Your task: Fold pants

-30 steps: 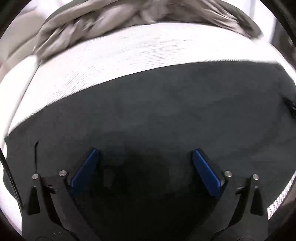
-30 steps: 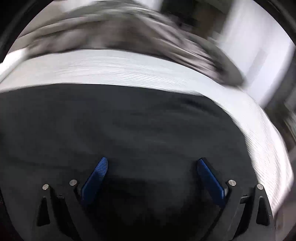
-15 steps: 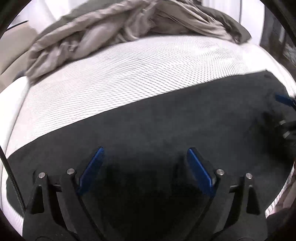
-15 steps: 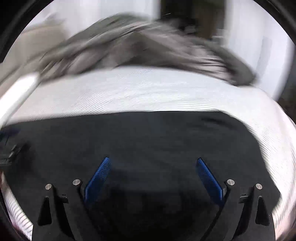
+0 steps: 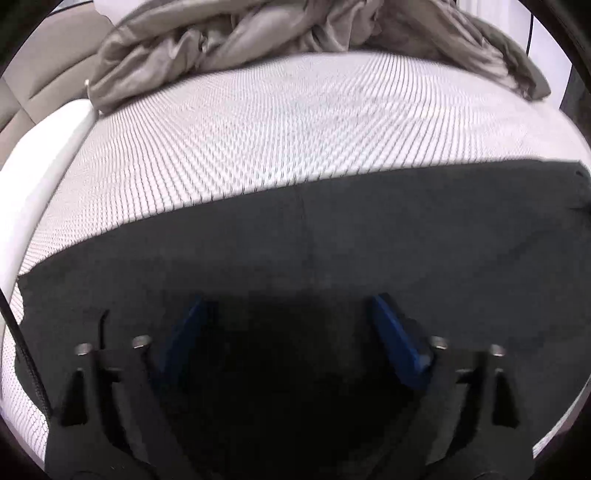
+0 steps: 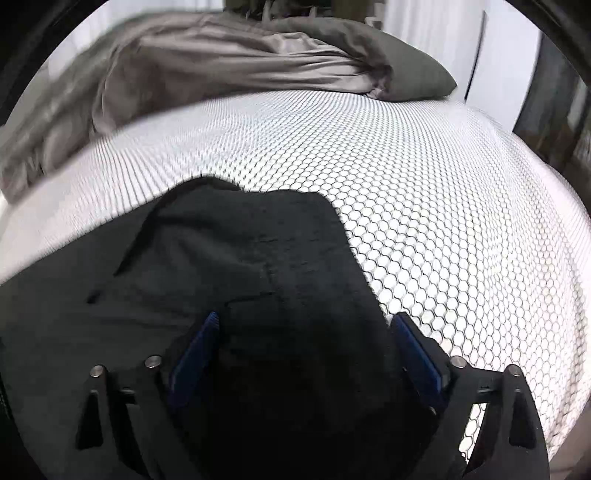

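Black pants [image 5: 332, 266] lie flat across a white honeycomb-patterned mattress [image 5: 280, 133]. In the left wrist view my left gripper [image 5: 291, 317] hovers low over the middle of the dark cloth. Its blue pads [image 5: 391, 332] stand wide apart and the jaws are closing, with only flat fabric beneath them. In the right wrist view the pants [image 6: 240, 258] end in a rounded, slightly creased edge. My right gripper [image 6: 306, 328] is over that end with its jaws closing. Its right pad [image 6: 413, 343] sits at the cloth's edge beside bare mattress [image 6: 443, 221].
A crumpled grey duvet [image 5: 295, 33] is heaped along the far side of the mattress, seen as well in the right wrist view as the duvet [image 6: 229, 66]. A beige padded panel [image 5: 44, 92] rises at the far left. Dark furniture [image 6: 554, 96] stands at the right.
The right gripper has swept right along the pants to their rounded end. The left view now shows more mattress, and the right gripper has left its right edge. Both pairs of pads stand slightly closer.
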Available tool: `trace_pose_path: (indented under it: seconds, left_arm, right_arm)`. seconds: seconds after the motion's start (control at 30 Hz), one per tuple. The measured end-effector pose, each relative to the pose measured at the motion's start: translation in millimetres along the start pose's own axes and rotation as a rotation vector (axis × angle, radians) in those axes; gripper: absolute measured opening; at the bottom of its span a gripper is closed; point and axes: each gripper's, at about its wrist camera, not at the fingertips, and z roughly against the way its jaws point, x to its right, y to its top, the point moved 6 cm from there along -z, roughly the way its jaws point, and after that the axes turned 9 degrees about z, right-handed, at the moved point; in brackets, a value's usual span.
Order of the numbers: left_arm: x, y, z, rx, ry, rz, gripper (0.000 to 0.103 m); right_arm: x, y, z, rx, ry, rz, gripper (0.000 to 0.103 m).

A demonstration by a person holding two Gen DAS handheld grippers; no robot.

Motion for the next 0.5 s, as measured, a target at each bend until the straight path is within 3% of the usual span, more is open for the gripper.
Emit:
trace_pose_path:
  seconds: [0.1,0.13,0.2,0.23,0.3,0.37,0.43,0.47,0.5]
  left_arm:
    - [14.5,16.8,14.9,0.096,-0.069,0.006,0.084]
    - [22.8,21.0,13.4,0.101,-0.076,-0.001,0.082]
    - [37.4,26.3,3.7,0.086,-0.11,-0.014,0.066]
    - [45.6,25.5,-3.8,0.059,-0.12,-0.022,0.062]
    - [53.0,21.3,-24.8,-0.003,-0.104,-0.054,0.044]
    - [58.4,13.6,-34.1,-0.009,-0.083,-0.096,0.044]
    - [54.4,13.6,-33.4,-0.003,-0.085,-0.106,0.045]
    - [51.1,13.0,-32.6,0.001,-0.079,-0.106,0.045]
    - [48.1,11.4,-32.6,0.002,-0.082,-0.103,0.045]
  right_arm:
    - [-15.1,14.2,35.8,0.129,-0.1,0.058,0.086]
    - [-33.7,11.9,47.9,0.151,-0.087,0.081,0.086]
    - [-77.7,23.5,50.2,0.15,-0.017,0.192,0.08]
    - [-97.4,28.5,46.5,0.152,0.01,0.244,0.077]
    - [-134.7,30.4,32.6,0.129,0.113,0.326,0.058]
    - [-155.1,26.6,11.2,0.055,0.214,0.355,0.044]
    - [-143.2,22.8,3.5,0.047,0.188,0.356,0.044]
    - [-128.8,24.4,4.0,0.047,0.134,0.356,0.044]
    - [-99.1,26.7,3.4,0.053,-0.024,0.375,0.042]
